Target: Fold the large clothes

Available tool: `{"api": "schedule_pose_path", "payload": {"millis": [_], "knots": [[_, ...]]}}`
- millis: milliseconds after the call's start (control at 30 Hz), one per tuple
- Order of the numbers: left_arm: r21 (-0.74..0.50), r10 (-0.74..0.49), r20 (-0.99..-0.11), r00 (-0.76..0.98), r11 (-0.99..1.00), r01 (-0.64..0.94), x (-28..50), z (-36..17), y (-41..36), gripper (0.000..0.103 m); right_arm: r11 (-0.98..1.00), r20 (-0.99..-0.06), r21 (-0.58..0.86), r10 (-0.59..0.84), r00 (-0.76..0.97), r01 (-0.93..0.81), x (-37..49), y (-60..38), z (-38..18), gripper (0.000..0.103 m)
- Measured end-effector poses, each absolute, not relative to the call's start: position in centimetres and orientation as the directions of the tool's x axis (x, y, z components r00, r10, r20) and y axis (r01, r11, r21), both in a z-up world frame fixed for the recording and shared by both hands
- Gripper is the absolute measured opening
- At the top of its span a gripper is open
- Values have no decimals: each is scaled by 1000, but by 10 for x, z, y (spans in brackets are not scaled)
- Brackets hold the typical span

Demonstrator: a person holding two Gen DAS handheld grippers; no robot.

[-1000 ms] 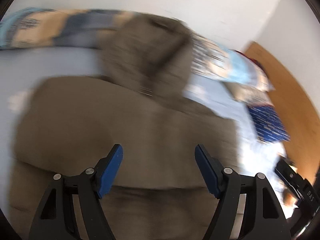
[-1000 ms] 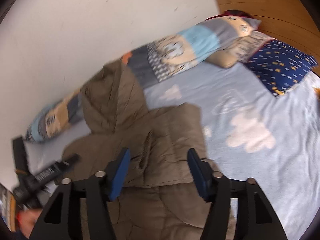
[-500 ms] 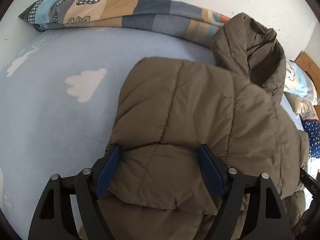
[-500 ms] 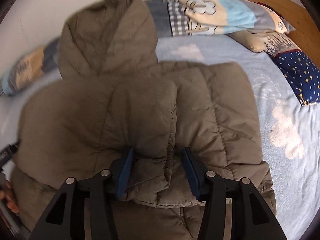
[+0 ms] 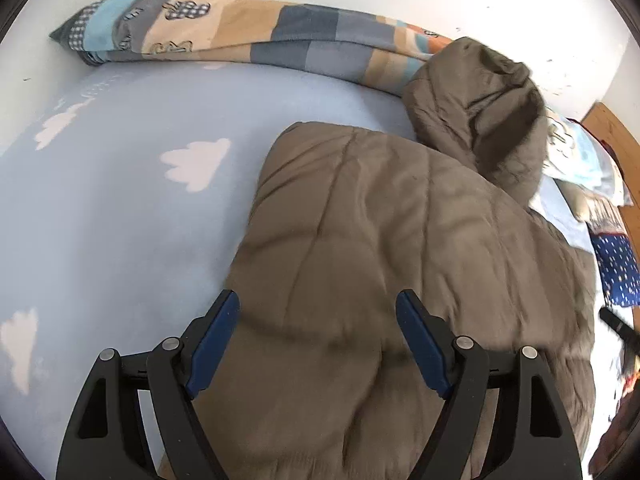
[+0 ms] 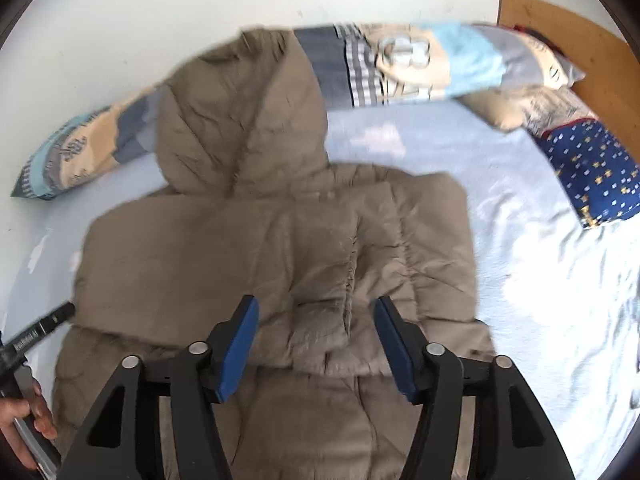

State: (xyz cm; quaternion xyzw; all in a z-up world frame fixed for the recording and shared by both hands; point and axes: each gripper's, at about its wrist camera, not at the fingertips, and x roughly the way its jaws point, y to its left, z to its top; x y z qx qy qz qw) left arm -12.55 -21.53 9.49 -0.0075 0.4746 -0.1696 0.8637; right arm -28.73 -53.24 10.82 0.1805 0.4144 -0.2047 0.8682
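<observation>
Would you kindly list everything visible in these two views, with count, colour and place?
Hooded puffer jacket: one, olive-brown, spread on the bed, sleeves folded over the body.
Bed sheet: one, pale blue with white clouds, under the jacket.
Patchwork blanket roll: one, blue, grey and beige, along the wall.
Star-print pillow: one, navy, by the headboard.
Wooden headboard: one, orange-brown, far right.
Left gripper: black, blue pads, open above the jacket.
Right gripper: same, jaws opening over a sleeve.
</observation>
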Motion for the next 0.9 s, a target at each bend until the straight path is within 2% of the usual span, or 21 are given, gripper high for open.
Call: {"api": "schedule_pose_path", "payload": {"millis": [133, 367, 500, 700, 800, 900], "knots": [[-184, -304, -820, 485, 942, 279, -167, 106, -195, 80, 857, -775, 161, -197, 600, 489, -321, -514, 126, 65], [-120, -263, -802, 536, 950, 287, -253, 118, -161, 80, 847, -774, 227, -142, 617, 480, -380, -483, 125, 66], [-72, -240, -797, 555, 949, 308, -297, 111, -145, 80, 864, -779, 179, -167, 604, 471, -410, -458, 122, 66], [-19, -218, -768, 602, 948, 319, -351, 99, -123, 80, 848, -798, 185, -165, 579, 496, -454, -437, 105, 66], [26, -200, -762, 616, 941, 338, -361, 90, -118, 80, 852, -810, 147, -186, 555, 502, -472, -424, 95, 66], [46, -172, -795, 582, 939, 340, -355, 75, -116, 81, 854, -842, 107, -194, 504, 508, -482, -416, 75, 66]]}}
